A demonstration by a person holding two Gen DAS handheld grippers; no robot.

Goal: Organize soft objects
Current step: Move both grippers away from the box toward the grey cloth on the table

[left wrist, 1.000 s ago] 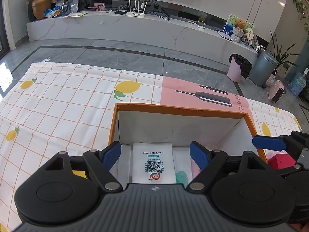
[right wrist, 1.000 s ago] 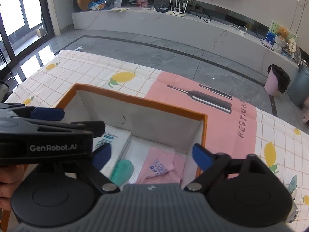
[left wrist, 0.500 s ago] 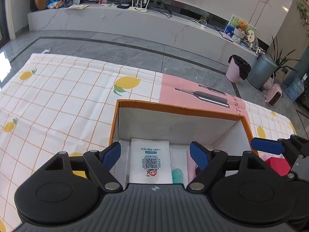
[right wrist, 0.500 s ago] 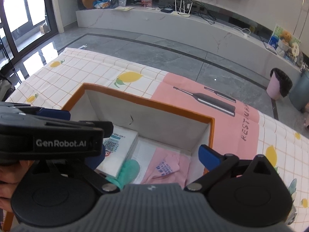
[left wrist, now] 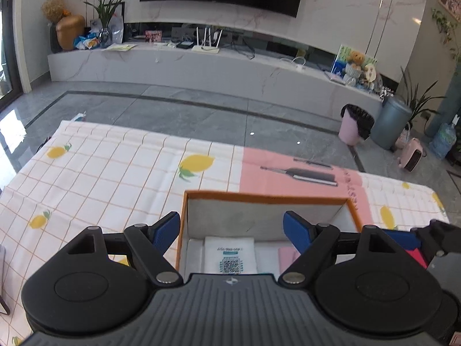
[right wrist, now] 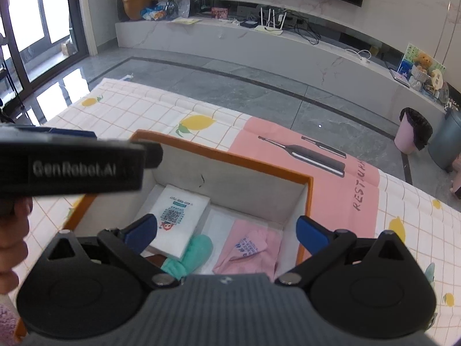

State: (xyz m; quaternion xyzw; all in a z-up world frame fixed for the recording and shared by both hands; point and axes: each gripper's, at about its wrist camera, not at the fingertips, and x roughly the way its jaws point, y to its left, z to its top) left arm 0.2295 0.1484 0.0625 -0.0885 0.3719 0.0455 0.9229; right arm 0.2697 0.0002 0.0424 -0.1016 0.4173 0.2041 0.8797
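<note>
An orange-rimmed box stands on the lemon-print tablecloth. Inside lie a white tissue pack with a QR code, a mint green cloth and a pink cloth. My left gripper is open and empty, held above the box's near left part. My right gripper is open and empty above the box's near side. The left gripper's body crosses the right wrist view at left.
The tablecloth has a pink panel beyond the box. A red object lies right of the box, partly hidden. Past the table's far edge are grey floor, a marble TV bench and bins.
Both grippers have risen and drawn back from the box, staying open and empty. The left gripper's view has tilted upward toward the room.
</note>
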